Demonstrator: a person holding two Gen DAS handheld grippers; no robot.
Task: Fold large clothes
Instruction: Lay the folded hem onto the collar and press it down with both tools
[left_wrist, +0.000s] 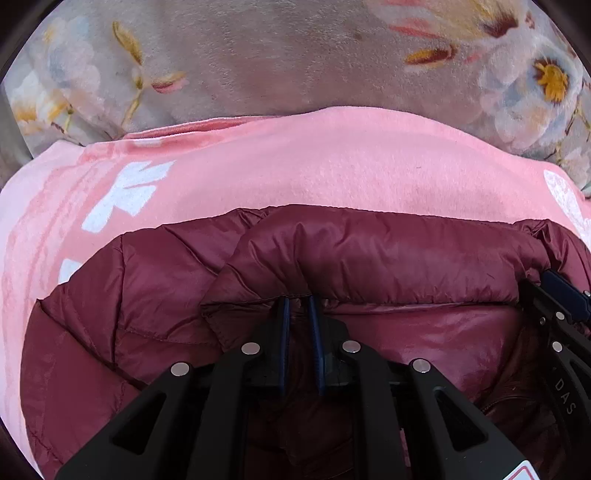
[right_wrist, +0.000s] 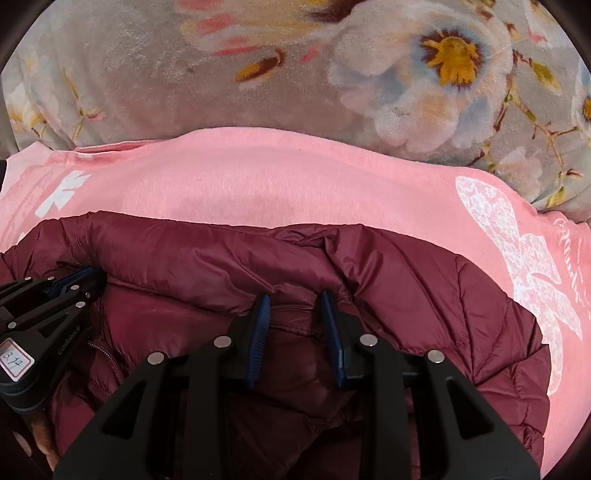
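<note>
A maroon quilted puffer jacket lies on a pink cloth, its collar edge away from me. My left gripper is nearly shut, pinching the jacket's collar fold between its blue pads. The right gripper shows at that view's right edge. In the right wrist view the jacket fills the lower half. My right gripper is open a little, its blue pads resting on the jacket's collar area without closing on it. The left gripper shows at the left, on the collar.
The pink cloth has white printed shapes and lies on a grey floral blanket that fills the background. A jacket zipper runs at the lower left.
</note>
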